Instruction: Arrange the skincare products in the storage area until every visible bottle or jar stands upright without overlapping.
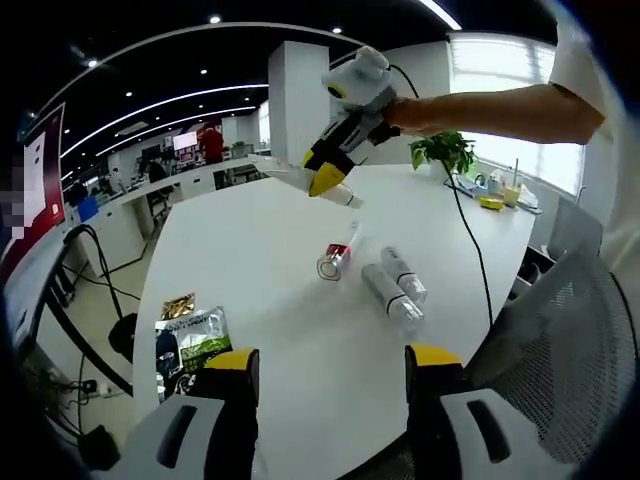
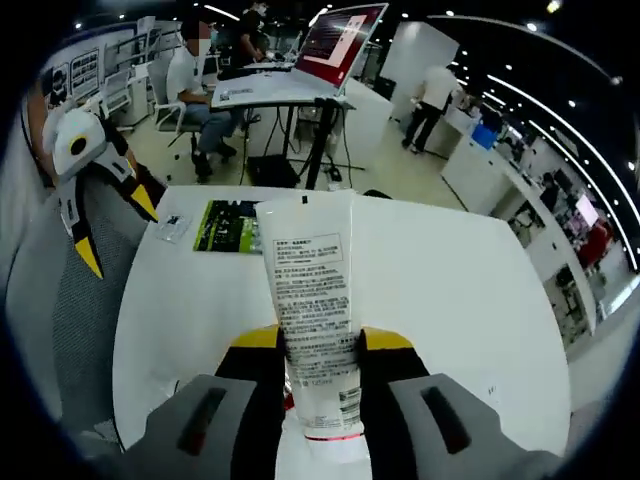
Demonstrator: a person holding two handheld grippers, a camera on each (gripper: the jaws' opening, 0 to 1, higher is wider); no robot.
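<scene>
My right gripper (image 2: 322,345): pinching a white tube (image 2: 310,300), lifted above the white table (image 1: 260,250).
My left gripper (image 1: 330,368): jaws spread, holding nothing.
Table: two clear bottles (image 1: 395,285) and a red-capped tube (image 1: 338,256) lying flat; sachets (image 1: 190,340) near edge.

Smooth matt white table (image 1: 280,250), clear glossy plastic bottles (image 1: 393,285), matt white plastic tube (image 2: 312,300), shiny foil sachets (image 1: 190,335).

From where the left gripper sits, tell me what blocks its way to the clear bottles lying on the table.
Nothing visible does. The left gripper is open, with bare white table between its jaws and the two clear bottles. The sachets lie off to one side.
</scene>
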